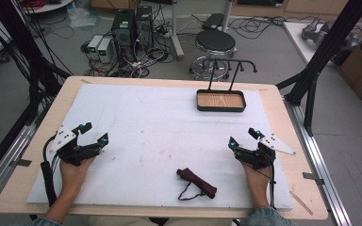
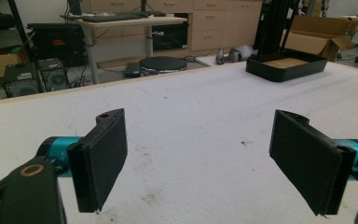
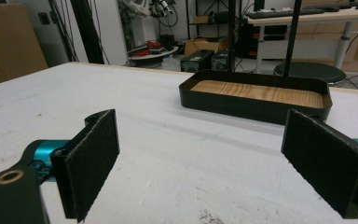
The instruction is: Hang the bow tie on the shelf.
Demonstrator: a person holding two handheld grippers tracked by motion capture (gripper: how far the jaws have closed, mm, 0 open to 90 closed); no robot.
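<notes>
Dark red pouch [image 1: 197, 181] near right claw [image 1: 243, 138], apart.

Wooden table [image 1: 273, 94], rounded corners, light rim bare on all sides. White mat [image 1: 160, 127] covers most of top, faint stains near centre. Black tray [image 1: 220, 108] with wood-grain floor and tall wire handle, far right on mat. Dark red folded umbrella [image 1: 198, 181] with black wrist cord, near edge, right of centre. Thin wooden stick [image 1: 301, 202] on bare rim, near right corner
</notes>
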